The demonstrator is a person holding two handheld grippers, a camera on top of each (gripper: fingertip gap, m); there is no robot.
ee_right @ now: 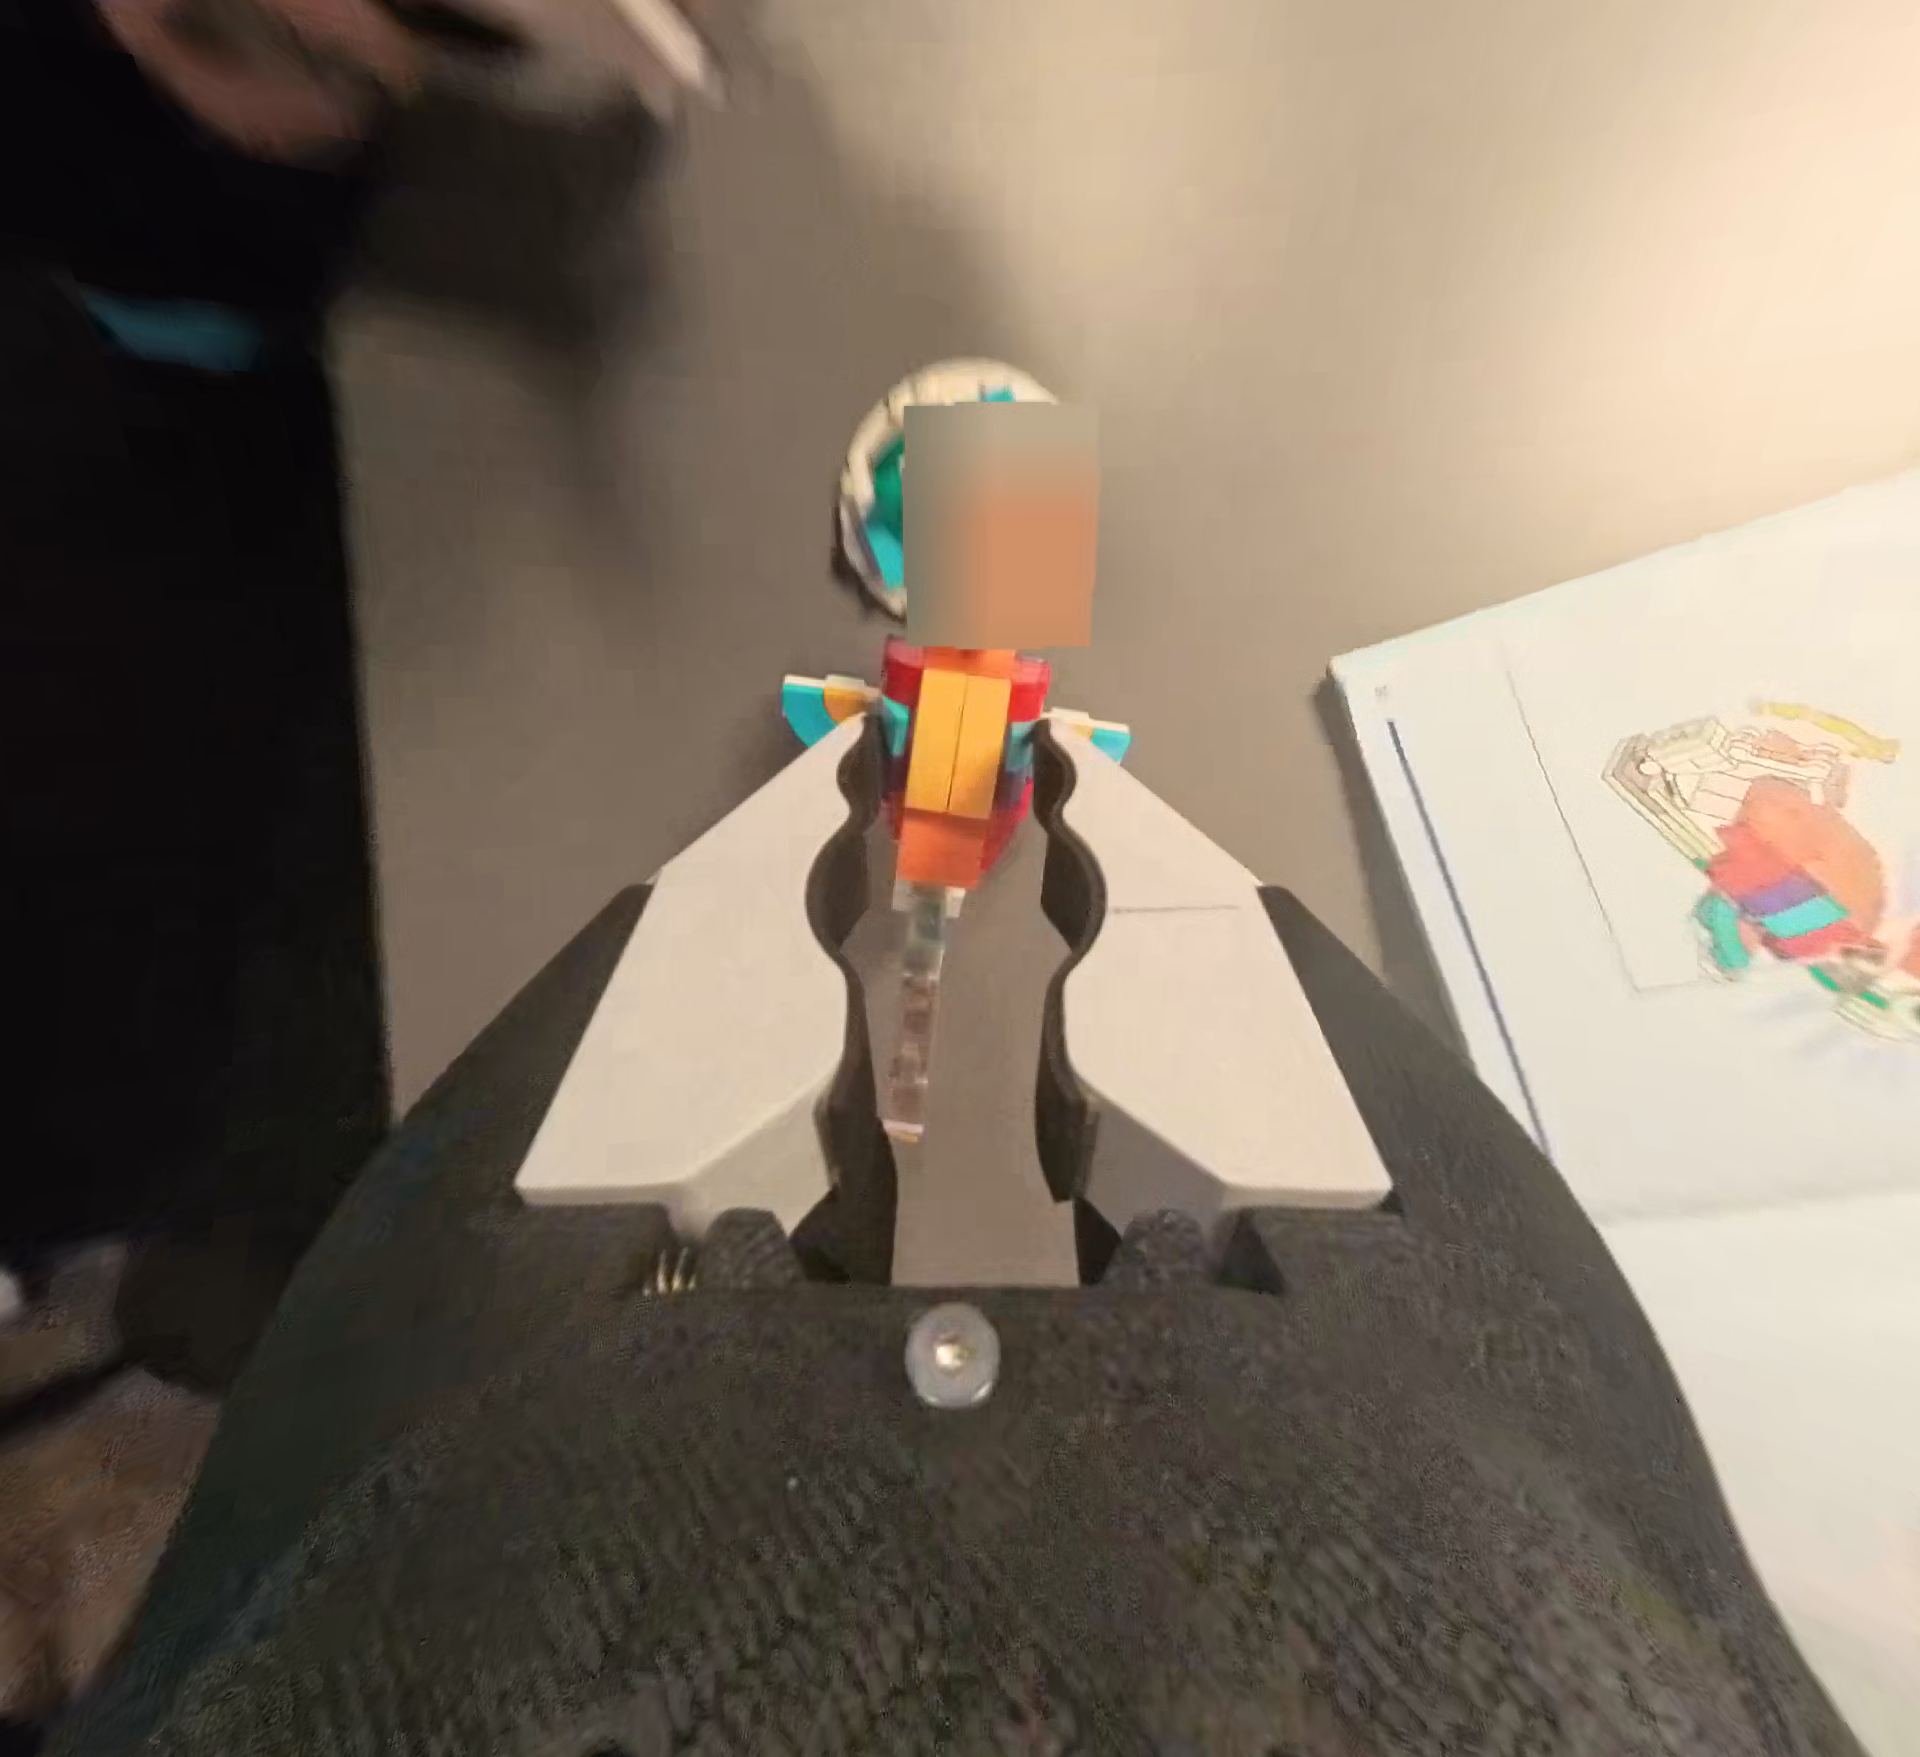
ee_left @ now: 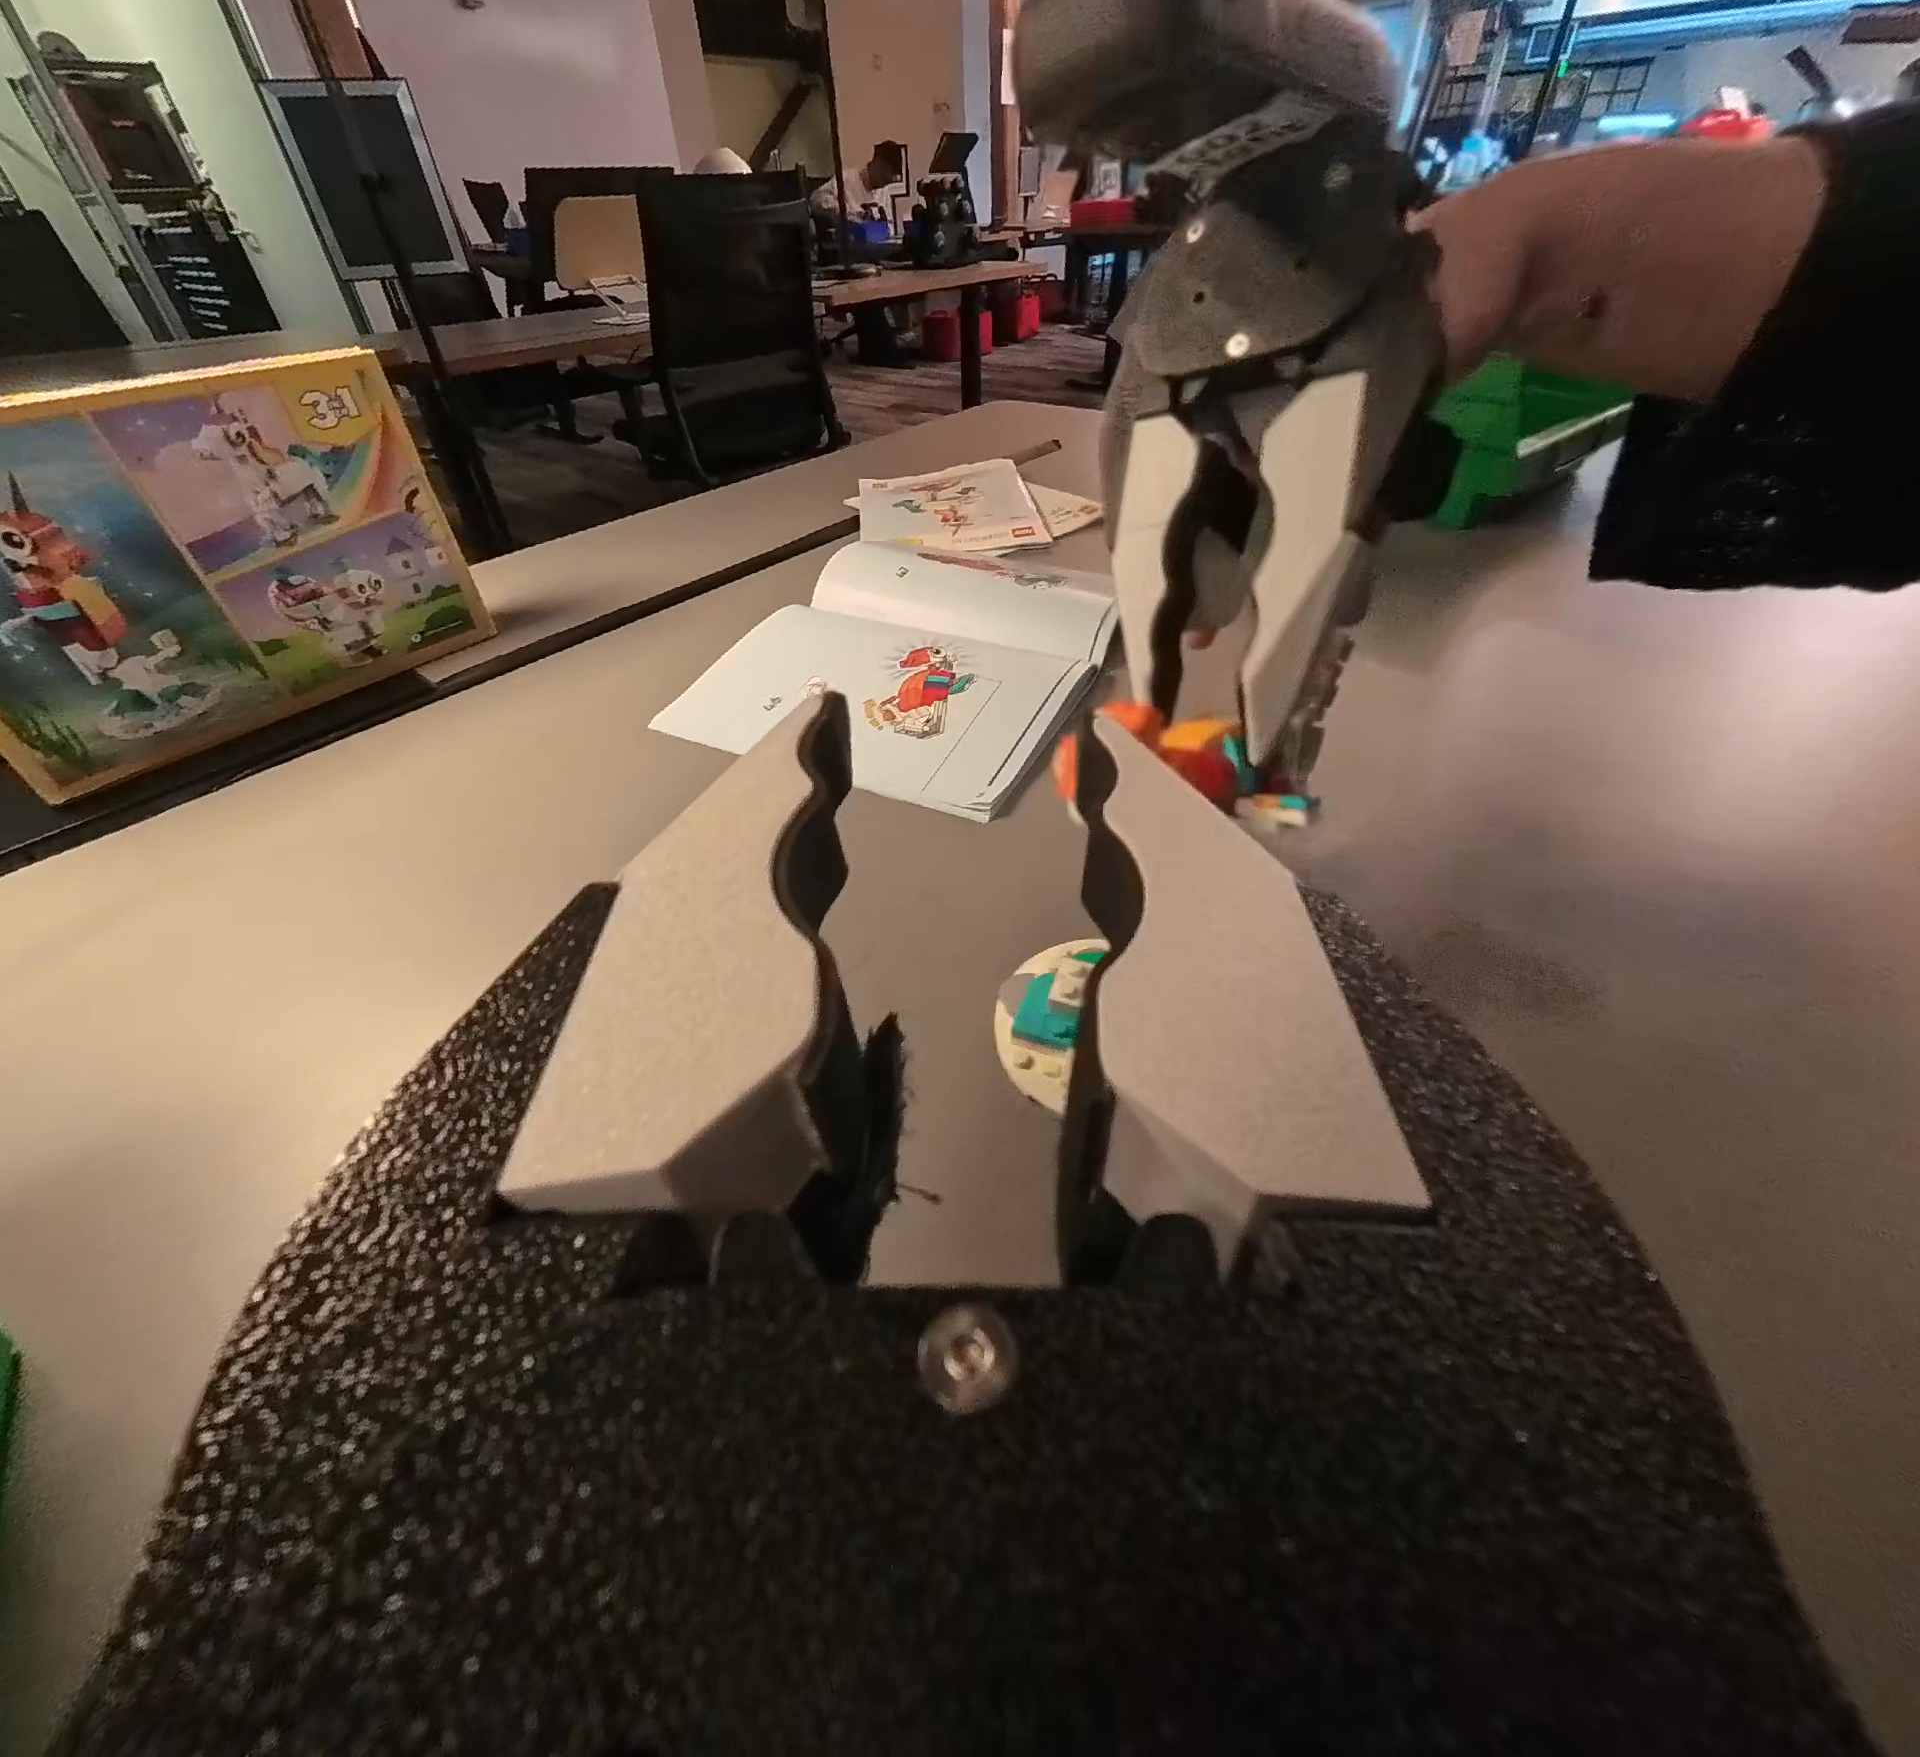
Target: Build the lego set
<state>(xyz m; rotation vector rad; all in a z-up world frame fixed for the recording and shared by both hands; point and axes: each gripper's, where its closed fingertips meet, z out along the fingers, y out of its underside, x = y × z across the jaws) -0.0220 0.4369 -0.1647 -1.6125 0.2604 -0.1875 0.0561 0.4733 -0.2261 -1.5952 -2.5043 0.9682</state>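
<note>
My right gripper [ee_right: 951,751] is shut on a small lego figure [ee_right: 956,762] of red, orange, yellow and teal bricks, with a clear stalk trailing back between the fingers. In the left wrist view the right gripper [ee_left: 1210,731] points down and holds the figure [ee_left: 1205,757] just above the grey table. A round white and teal lego base [ee_right: 873,502] lies on the table beyond the figure; it also shows in the left wrist view [ee_left: 1044,1011] beside my right finger. My left gripper [ee_left: 961,731] is open and empty, hovering over the table above the base.
An open instruction booklet [ee_left: 914,668] lies beyond the left gripper, and to the right in the right wrist view [ee_right: 1662,824]. More leaflets [ee_left: 966,507] lie behind it. The lego box [ee_left: 218,554] stands at the left. A green bin [ee_left: 1507,440] sits at the far right. My right fingertips sit around 11 centimetres from my left ones.
</note>
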